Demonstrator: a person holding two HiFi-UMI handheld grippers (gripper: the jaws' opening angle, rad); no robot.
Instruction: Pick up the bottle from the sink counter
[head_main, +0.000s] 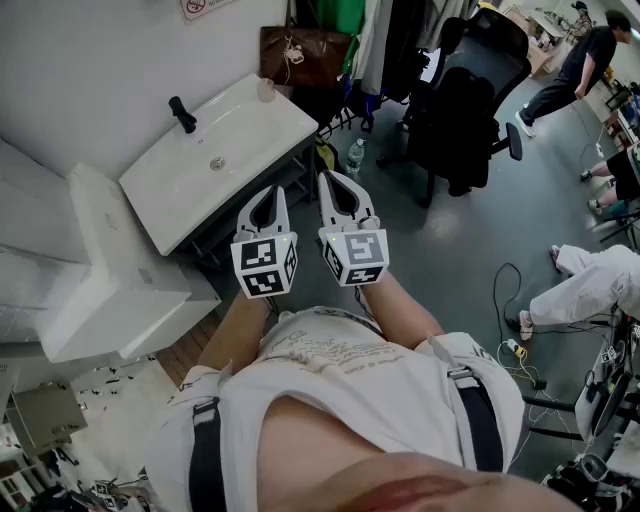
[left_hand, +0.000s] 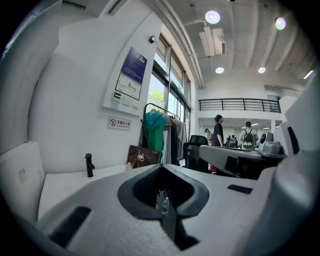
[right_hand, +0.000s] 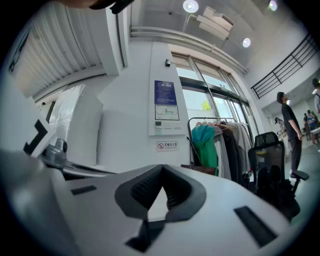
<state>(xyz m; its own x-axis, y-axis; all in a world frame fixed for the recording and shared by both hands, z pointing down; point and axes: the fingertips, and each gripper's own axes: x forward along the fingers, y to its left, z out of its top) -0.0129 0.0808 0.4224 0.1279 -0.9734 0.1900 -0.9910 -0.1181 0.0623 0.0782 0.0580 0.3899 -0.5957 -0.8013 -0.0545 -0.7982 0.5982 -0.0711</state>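
Open workshop-type room, grey floor, white wall on the left with a white sink counter (head_main: 270, 122) against it. Nearest is the person's white shirt (head_main: 340, 360). Next come both grippers, held side by side off the counter's near right corner and touching nothing. The left gripper (head_main: 272, 191) has its jaws pressed together with nothing in them. The right gripper (head_main: 326, 179) is the same, tips meeting, empty.

On the counter the basin (head_main: 190, 185) holds nothing, only the drain (head_main: 216, 163). A black faucet (head_main: 182, 114) stands at the back edge. At the counter's far right corner sits a small pale translucent thing (head_main: 265, 90), probably the bottle, too small to be sure. Past the counter's right edge a clear plastic bottle (head_main: 355, 157) stands upright on the floor, off the counter. Behind are a brown bag (head_main: 305, 55) (contents not visible), hanging clothes (head_main: 380, 30) and a black office chair (head_main: 470, 90), with people (head_main: 585, 60) farther off.

Risks:
- Two candidates, so the floor bottle may get picked instead of the one on the counter.
- The jaws are shut. Reaching in without spreading them would only push the thing, and at that corner a nudge likely sends it off the edge.
- It looks light, so it probably tips easily.
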